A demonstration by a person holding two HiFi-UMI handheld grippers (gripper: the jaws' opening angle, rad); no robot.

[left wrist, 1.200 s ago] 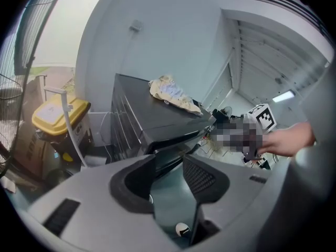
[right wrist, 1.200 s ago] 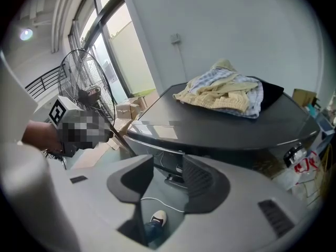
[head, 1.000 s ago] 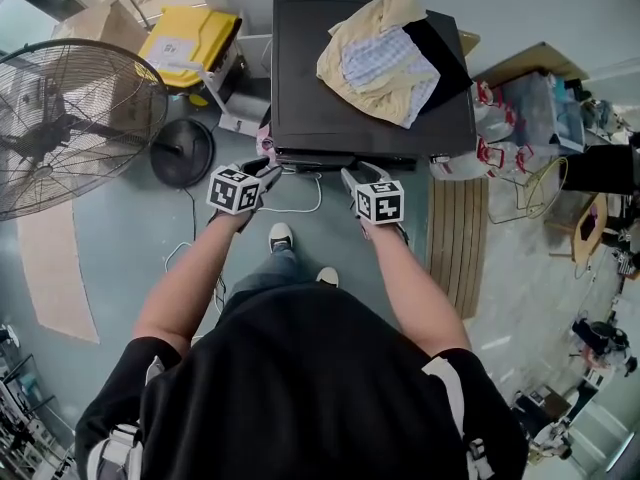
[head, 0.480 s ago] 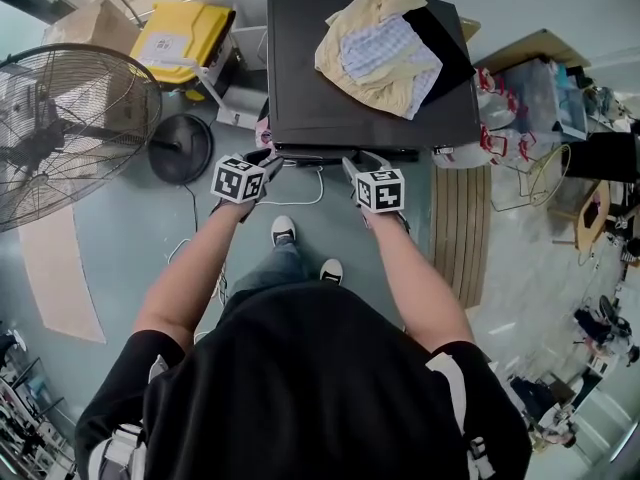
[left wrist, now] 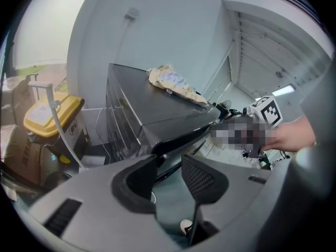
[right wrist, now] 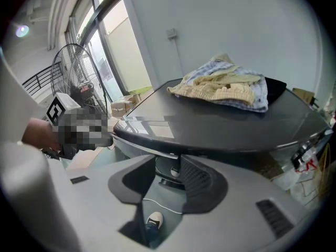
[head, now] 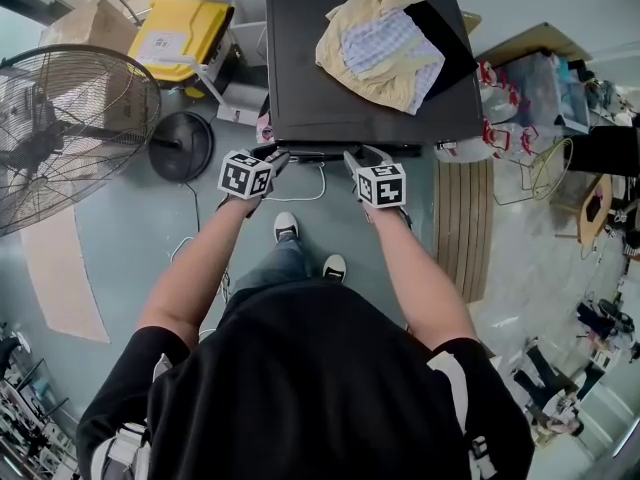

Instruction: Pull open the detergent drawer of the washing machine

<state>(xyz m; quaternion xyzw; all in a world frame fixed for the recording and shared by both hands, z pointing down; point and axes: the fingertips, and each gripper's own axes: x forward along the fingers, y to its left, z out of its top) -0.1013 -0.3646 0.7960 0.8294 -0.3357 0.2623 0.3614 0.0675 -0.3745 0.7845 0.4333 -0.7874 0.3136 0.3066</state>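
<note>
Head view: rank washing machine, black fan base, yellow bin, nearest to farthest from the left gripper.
1. Washing machine, just ahead of the left gripper.
2. Black fan base, on the floor leftward.
3. Yellow bin, back left corner.

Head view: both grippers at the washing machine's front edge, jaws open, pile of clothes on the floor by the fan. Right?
No: the head view shows the pile of clothes on top of the washing machine, not the floor. The left gripper and right gripper are at its front edge, jaws open, lately closing a little, nothing between them.
</note>
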